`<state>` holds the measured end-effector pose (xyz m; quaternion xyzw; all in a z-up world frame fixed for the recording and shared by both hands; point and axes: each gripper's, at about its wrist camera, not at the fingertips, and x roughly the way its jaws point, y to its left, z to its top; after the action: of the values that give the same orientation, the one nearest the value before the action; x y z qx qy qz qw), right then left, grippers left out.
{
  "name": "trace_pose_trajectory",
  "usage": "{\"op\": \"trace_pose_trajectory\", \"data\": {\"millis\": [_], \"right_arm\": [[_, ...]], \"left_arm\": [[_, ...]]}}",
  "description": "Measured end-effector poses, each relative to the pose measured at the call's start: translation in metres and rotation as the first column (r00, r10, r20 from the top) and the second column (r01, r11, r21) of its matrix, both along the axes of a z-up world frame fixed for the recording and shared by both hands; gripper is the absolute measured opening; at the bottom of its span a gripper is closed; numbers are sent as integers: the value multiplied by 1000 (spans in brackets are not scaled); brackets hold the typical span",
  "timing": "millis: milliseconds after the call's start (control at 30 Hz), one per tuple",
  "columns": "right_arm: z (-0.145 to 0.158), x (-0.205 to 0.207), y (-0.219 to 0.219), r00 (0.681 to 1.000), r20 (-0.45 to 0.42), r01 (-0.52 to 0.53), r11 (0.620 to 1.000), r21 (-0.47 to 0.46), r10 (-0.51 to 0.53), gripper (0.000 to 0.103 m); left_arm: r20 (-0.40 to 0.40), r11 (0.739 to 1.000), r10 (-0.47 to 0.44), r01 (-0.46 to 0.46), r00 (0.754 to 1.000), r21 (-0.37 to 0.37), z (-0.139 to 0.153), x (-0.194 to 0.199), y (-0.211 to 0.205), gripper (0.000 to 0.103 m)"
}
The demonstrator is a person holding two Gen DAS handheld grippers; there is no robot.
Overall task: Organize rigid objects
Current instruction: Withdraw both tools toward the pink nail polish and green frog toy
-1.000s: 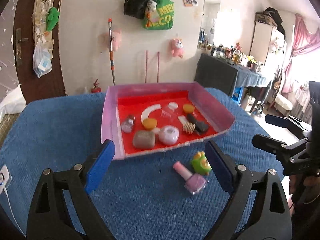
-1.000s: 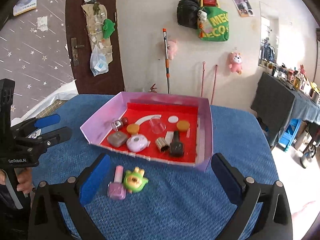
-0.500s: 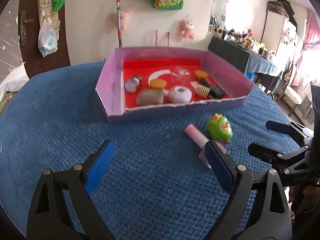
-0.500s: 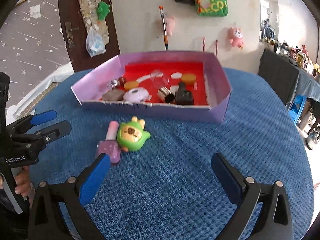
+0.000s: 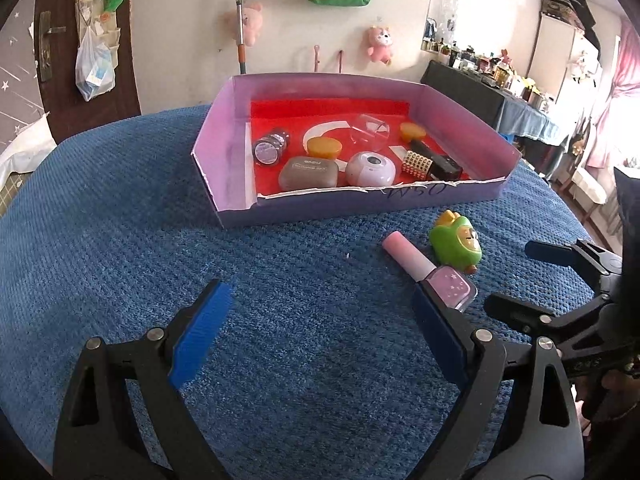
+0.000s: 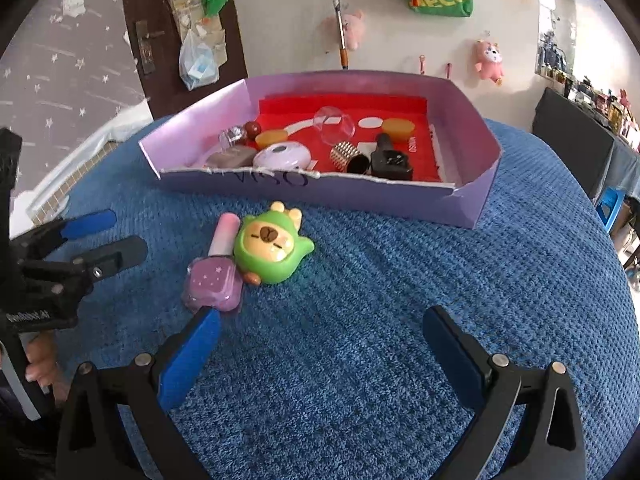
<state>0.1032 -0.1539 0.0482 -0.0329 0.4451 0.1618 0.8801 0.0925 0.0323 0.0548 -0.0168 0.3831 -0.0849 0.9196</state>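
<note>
Right wrist view: tray (image 6: 472,204) mostly filled; nail polish (image 6: 214,278) and green toy (image 6: 272,246) remain outside (both grippers (image 6: 316,354) gape, empty).

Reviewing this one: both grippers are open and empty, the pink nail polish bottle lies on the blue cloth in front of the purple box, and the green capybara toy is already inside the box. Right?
Not quite. The green capybara toy is not inside the purple box; it lies on the blue cloth touching the pink nail polish bottle, as the right wrist view shows. The rest stands.
</note>
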Motion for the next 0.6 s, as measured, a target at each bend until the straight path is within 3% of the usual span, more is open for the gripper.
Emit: {"op": "trace_pose_trajectory", "data": {"millis": [233, 433, 600], "right_arm": [[-5, 11, 3, 999, -16, 28, 996, -82, -29, 103], [-5, 17, 22, 1000, -15, -11, 991, -132, 9, 103], [0, 25, 40, 998, -24, -63, 991, -119, 61, 103]], "left_arm": [[3, 1000, -4, 4, 1000, -2, 2, 0, 9, 92], [7, 1000, 0, 0, 1000, -13, 4, -1, 18, 92], [3, 1000, 14, -14, 1000, -24, 5, -1, 26, 92]]}}
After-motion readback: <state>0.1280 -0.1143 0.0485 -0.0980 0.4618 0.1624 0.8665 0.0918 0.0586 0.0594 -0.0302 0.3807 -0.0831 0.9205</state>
